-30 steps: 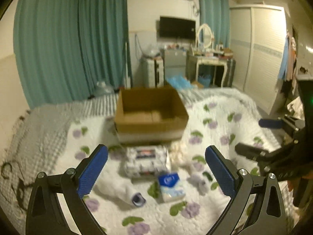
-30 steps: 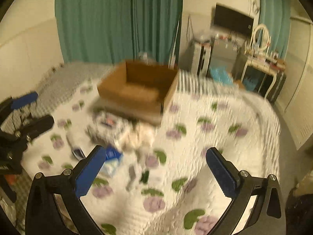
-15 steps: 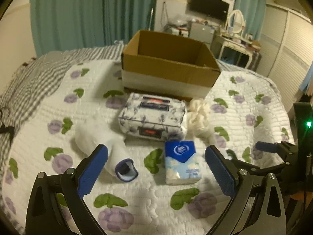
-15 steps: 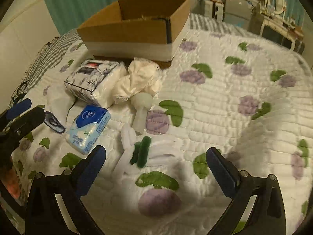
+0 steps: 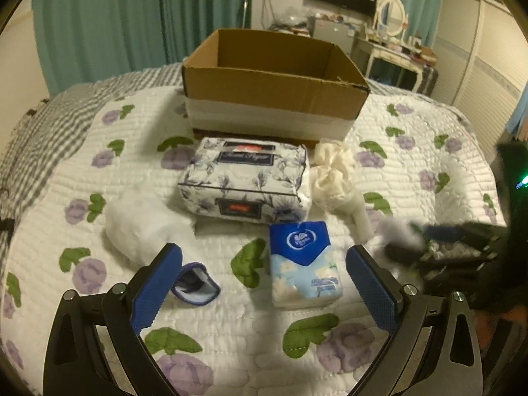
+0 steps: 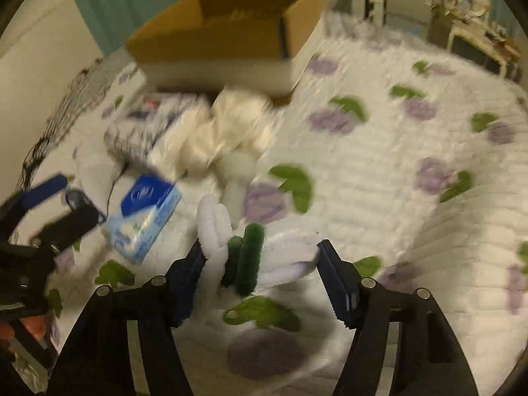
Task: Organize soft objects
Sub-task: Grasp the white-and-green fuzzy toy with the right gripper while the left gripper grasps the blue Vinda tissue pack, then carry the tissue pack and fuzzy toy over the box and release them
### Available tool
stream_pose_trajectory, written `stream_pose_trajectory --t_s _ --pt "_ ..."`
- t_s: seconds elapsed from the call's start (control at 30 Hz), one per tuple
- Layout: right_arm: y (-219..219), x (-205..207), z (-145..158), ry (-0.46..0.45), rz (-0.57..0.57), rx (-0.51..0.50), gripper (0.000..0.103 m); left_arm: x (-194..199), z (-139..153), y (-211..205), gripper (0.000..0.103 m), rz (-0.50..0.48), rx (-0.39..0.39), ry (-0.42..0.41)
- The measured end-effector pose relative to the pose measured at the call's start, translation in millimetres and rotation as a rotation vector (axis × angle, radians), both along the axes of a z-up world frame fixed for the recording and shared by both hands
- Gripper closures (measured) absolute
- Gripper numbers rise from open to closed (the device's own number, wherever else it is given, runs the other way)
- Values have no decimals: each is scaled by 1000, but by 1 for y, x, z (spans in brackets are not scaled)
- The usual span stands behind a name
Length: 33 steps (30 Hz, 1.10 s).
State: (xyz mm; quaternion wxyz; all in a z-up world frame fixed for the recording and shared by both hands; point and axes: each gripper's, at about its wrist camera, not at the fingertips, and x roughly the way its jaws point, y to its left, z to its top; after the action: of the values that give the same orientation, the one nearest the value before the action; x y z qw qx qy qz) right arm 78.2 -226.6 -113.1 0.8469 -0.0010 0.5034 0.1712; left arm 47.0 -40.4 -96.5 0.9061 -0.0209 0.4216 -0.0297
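Right claw (image 6: pixel 259 265) half-closed around the fuzzy white-and-green toy (image 6: pixel 244 250) — squeeze its middle; left claw (image 5: pixel 264 292) wide open, empty.

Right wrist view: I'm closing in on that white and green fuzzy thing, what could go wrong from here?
The right gripper is open around the white and green fuzzy item, which lies flat on the quilt; the fingers could pinch quilt fabric along with it. The grip sits over its middle, so loose ends may dangle and catch the cardboard box rim. The view is blurred; slowing down may help aim.
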Motion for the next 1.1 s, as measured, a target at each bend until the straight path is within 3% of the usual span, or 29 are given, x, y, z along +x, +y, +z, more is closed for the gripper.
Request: stream_pose_trajectory --t_s 0.2,0.43,0.5,0.6,0.67,0.9,1.1 --pt "-22 3 13 -49 -64 39 38 4 -15 -21 2 -71 21 56" --pt "-30 4 12 -51 -83 71 38 24 -36 -30 4 -72 22 108" --pt "-29 3 10 -48 -82 73 38 29 -43 -31 29 -67 23 128" --pt "-28 3 8 -41 -75 73 38 33 -56 -33 43 -96 13 168" --pt "-28 4 6 -35 -77 70 38 29 -54 -34 49 -117 11 151" --pt "-22 -6 13 -77 -77 22 38 6 -28 -31 50 -164 22 79" --pt "-11 -28 39 -156 -70 -54 38 -11 2 -18 50 -167 10 8"
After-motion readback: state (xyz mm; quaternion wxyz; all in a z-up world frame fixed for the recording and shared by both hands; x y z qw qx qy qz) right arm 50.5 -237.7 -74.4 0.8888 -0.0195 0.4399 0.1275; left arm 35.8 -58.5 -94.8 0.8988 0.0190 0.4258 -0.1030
